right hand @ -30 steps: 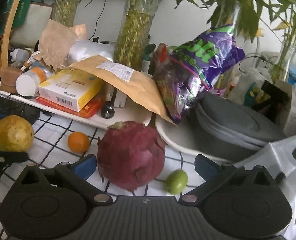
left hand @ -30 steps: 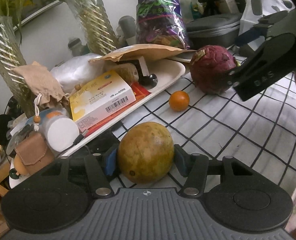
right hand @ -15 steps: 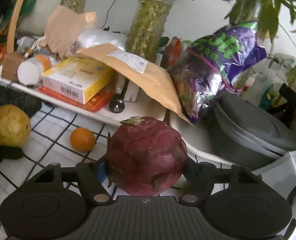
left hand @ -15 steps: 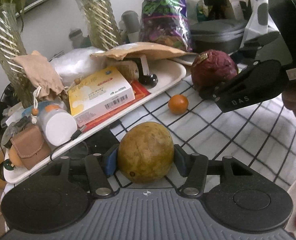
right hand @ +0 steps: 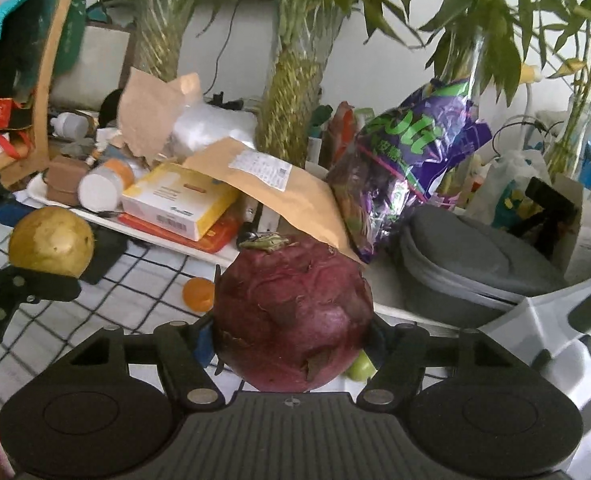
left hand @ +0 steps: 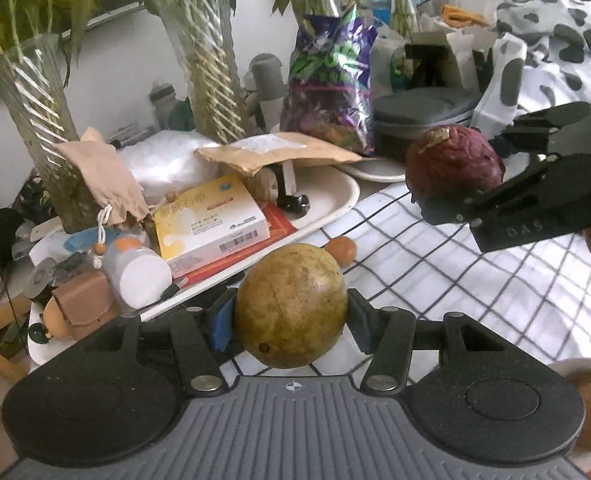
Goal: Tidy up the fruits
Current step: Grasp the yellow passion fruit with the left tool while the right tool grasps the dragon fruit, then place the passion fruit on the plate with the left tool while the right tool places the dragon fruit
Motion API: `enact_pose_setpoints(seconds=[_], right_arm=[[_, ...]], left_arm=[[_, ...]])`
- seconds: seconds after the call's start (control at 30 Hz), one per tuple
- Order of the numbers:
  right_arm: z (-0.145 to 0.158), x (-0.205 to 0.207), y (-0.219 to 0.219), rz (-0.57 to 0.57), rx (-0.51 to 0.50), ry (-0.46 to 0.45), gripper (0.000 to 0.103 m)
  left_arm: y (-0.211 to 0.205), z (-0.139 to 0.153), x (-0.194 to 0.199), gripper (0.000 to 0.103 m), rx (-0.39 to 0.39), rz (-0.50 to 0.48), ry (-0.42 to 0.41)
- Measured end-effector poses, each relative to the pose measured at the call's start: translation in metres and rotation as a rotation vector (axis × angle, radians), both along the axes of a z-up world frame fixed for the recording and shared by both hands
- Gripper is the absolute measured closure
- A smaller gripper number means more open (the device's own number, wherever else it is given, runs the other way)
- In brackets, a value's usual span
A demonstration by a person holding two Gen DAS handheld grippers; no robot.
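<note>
Left gripper [left hand: 291,314] is clamping the yellow-green fruit [left hand: 291,306] and right gripper [right hand: 291,332] the dark red fruit [right hand: 293,314], both hanging above the checked cloth [left hand: 475,280].

My way forward is blocked by the cluttered white tray [left hand: 337,196], the purple snack bag [right hand: 411,152] and the grey case [right hand: 475,264]. On the checkered cloth [left hand: 475,280] I see open room to my right, with only the small orange [right hand: 197,294] and a green fruit [right hand: 361,368] lying on it.
</note>
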State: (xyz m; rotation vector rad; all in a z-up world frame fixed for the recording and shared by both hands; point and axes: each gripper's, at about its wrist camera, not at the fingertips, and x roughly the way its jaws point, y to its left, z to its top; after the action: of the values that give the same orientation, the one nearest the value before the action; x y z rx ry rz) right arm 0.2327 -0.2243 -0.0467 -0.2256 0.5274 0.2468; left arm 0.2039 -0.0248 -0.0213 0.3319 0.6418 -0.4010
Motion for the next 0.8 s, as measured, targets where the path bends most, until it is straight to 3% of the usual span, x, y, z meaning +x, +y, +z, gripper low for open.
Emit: enact_pose_setpoints(seconds=[0.27, 0.5, 0.8], right_arm=[[0.020, -0.043, -0.010, 0.008, 0.094, 0.014, 0.032], [0.029, -0.086, -0.015, 0.012, 0.103, 0.006, 0.032], [0.032, -0.126, -0.014, 0.005, 0.136, 0.024, 0.031]], left_arm=[[-0.001, 0.017, -0.028, 0.049, -0.025, -0.028, -0.006], [0.006, 0.029, -0.055, 0.049, -0.066, -0.023, 0.015], [0.006, 0.029, -0.092, 0.049, -0.054, -0.021, 0.079]])
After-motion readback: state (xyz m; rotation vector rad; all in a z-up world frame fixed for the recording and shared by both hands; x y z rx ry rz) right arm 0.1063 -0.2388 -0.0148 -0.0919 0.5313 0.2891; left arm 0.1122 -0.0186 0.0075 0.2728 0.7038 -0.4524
